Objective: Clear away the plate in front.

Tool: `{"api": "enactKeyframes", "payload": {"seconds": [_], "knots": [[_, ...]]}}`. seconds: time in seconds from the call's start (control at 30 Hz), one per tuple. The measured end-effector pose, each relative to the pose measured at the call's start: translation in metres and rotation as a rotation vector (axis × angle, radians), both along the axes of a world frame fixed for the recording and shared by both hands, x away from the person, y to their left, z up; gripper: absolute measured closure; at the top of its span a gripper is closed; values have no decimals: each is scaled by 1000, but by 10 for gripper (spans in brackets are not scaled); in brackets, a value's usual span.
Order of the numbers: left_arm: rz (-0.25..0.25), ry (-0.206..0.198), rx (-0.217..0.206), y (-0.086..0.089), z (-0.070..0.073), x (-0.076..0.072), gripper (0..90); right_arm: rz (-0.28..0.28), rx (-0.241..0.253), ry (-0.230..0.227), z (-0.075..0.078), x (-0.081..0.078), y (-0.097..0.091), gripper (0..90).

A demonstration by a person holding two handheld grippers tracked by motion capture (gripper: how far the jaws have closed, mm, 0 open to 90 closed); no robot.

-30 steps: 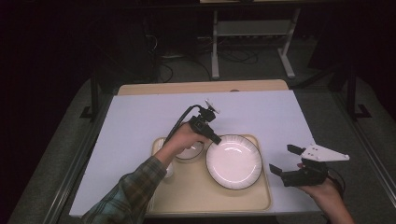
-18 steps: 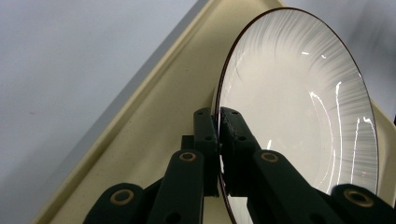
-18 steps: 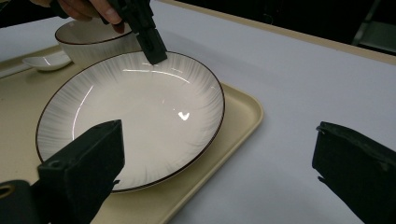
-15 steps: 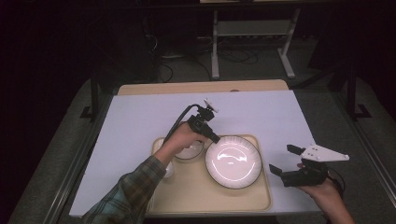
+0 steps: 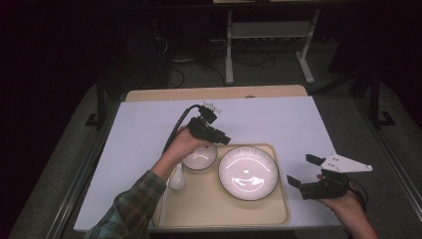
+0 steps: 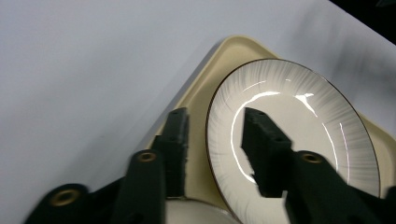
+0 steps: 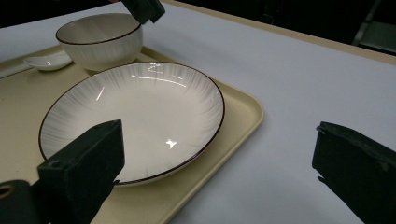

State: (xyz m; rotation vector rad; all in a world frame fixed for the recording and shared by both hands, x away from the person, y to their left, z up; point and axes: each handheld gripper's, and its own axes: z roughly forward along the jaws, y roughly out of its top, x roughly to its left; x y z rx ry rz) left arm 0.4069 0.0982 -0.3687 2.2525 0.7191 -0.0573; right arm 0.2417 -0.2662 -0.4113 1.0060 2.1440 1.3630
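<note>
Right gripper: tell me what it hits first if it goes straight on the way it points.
Likely the plate on the tray: the right gripper, open, aims toward its near rim, though depth is unclear.

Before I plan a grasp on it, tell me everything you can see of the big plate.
The plate is round, shallow, glossy white like glazed ceramic, with fine grey radial streaks and a thin dark rim line. It is empty and lies flat, upright, on the right half of the beige tray, beside the bowl. No jaw touches it.

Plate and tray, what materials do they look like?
Plate: likely glazed ceramic, glossy white with sharp light glints, fine grey radial streaks and a thin dark rim. Tray: probably plastic, matte beige with a rounded moulded lip and no glare.
</note>
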Motion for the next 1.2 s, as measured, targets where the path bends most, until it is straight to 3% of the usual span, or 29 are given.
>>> {"api": "enactKeyframes", "payload": {"seconds": [0.27, 0.53, 0.97, 1.2], "knots": [[60, -125, -61, 39, 3, -23, 362, 1, -4, 1, 0, 0, 2, 18], [127, -204, -103, 79, 2, -45, 269, 0, -7, 2, 0, 0, 3, 18], [217, -271, -149, 130, -13, -79, 174, -4, -10, 2, 0, 0, 3, 19], [260, -305, -132, 151, -24, -99, 157, -3, -10, 3, 0, 0, 3, 19]]}}
